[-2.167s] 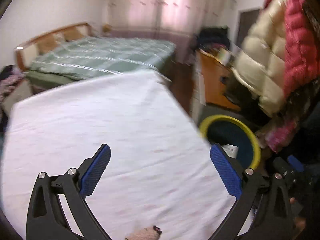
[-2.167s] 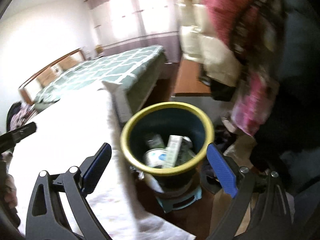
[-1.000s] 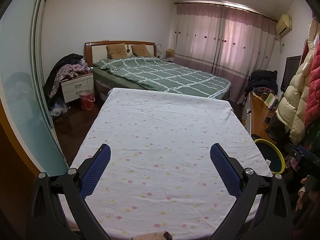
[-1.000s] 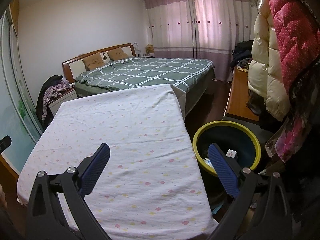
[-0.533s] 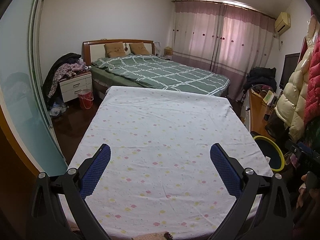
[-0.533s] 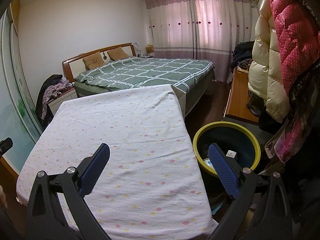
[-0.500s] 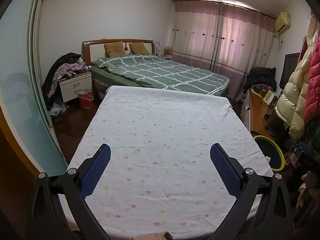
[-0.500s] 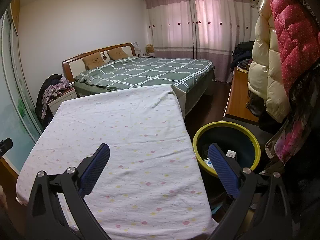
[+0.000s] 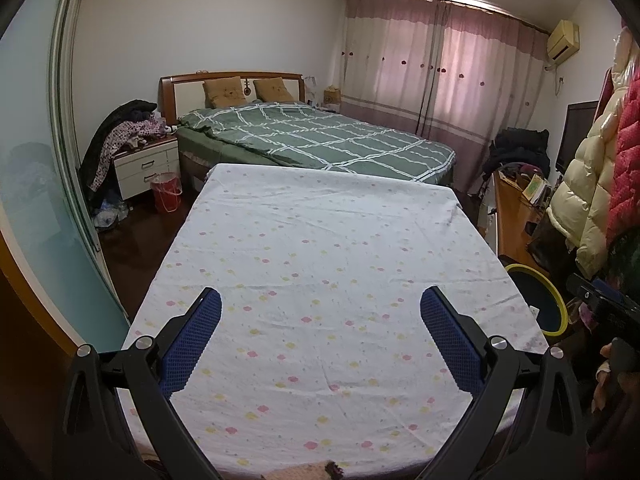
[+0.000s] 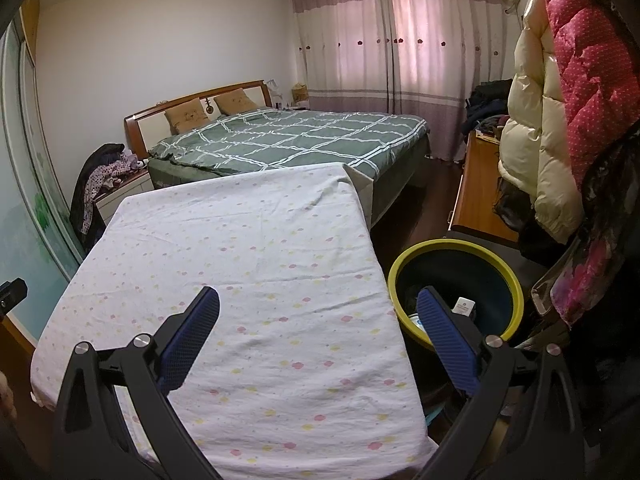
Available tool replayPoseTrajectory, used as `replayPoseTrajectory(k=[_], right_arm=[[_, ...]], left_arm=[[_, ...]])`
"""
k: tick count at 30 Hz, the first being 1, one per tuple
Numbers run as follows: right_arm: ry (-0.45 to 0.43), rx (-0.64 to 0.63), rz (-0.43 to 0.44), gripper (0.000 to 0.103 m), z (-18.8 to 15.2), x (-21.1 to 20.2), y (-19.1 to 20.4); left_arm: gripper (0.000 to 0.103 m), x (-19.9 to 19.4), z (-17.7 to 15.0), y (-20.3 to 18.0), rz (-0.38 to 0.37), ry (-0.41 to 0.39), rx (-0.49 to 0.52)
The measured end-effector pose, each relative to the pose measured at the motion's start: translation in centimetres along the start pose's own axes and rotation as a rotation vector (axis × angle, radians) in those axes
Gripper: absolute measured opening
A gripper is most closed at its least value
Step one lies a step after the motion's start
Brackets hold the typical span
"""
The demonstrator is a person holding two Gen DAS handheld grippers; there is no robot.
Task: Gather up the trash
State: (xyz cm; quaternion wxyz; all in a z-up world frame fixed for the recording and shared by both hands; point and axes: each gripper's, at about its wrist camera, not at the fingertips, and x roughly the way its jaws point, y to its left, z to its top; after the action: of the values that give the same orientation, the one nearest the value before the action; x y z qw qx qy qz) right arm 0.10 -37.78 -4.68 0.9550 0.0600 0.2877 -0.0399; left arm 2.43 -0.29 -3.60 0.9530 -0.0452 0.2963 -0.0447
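A dark bin with a yellow rim (image 10: pixel 456 248) stands on the floor right of the table; it also shows in the left wrist view (image 9: pixel 554 300). Inside it lie a white box (image 10: pixel 464 306) and other trash, partly hidden. The table's white cloth with coloured dots (image 9: pixel 320 264) (image 10: pixel 248 256) shows no trash. My left gripper (image 9: pixel 320 312) is open and empty above the cloth's near end. My right gripper (image 10: pixel 318 312) is open and empty above the cloth's right edge, its right finger in front of the bin.
A green checked bed (image 9: pixel 320 136) stands beyond the table. A nightstand (image 9: pixel 146 164) piled with clothes and a red bucket (image 9: pixel 166 192) are at the left. Padded coats (image 10: pixel 560 120) hang at the right over a wooden desk (image 10: pixel 476 188). A sliding glass door (image 9: pixel 36 208) is at the left.
Both grippers pulled back and rose from the bin area to a steady view over the table. Over the last second almost nothing moved.
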Motion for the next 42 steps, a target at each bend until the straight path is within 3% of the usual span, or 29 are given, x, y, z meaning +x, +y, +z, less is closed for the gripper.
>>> replayPoseTrajectory(k=[42], right_arm=[[0.018,-0.001,0.005,0.095,-0.4,0.6,0.4]], left_arm=[[0.098,1.4,-0.9,0.0,-0.001,0.031,0.006]])
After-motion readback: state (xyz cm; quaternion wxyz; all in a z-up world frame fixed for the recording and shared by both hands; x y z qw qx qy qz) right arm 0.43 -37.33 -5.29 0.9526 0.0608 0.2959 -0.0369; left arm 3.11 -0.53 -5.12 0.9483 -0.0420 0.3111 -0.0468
